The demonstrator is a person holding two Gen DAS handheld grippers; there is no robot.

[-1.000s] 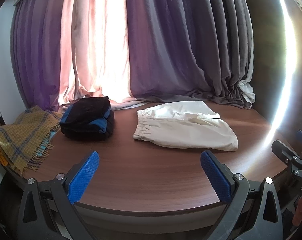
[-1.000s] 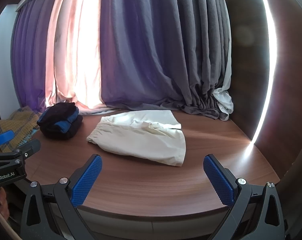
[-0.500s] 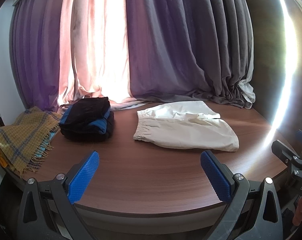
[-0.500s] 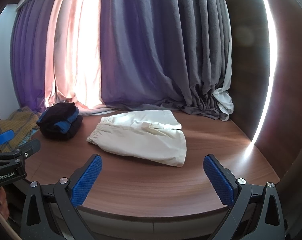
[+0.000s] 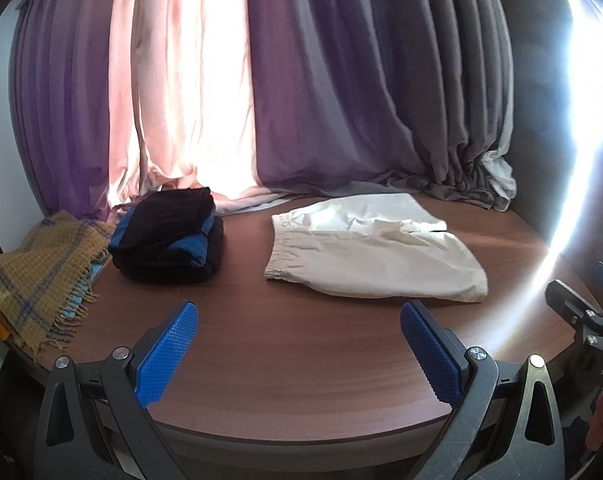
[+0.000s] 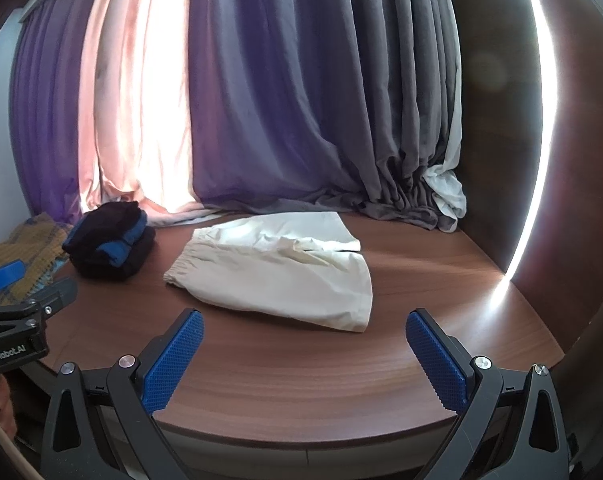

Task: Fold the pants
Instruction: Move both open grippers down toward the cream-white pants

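Note:
Cream shorts (image 5: 373, 252) (image 6: 277, 272) lie on the round brown table (image 5: 301, 364) (image 6: 301, 376), folded lengthwise, with the elastic waistband to the left and the leg hems to the right. My left gripper (image 5: 299, 348) hovers open over the near table edge, short of the shorts, nothing between its blue pads (image 5: 167, 354). Likewise my right gripper (image 6: 303, 354) is open and empty at the near edge, just short of the shorts' hem corner. Each view catches the other gripper at its side edge.
A folded black and blue stack of clothes (image 5: 169, 236) (image 6: 109, 242) sits left of the shorts. A mustard plaid blanket (image 5: 33, 276) (image 6: 25, 256) hangs over the table's left edge. Purple and grey curtains (image 5: 341, 100) (image 6: 301, 100) pool along the back.
Both gripper views have lifted and tilted very slightly; the shorts and the clothes stack lie where they were. Both grippers stay open.

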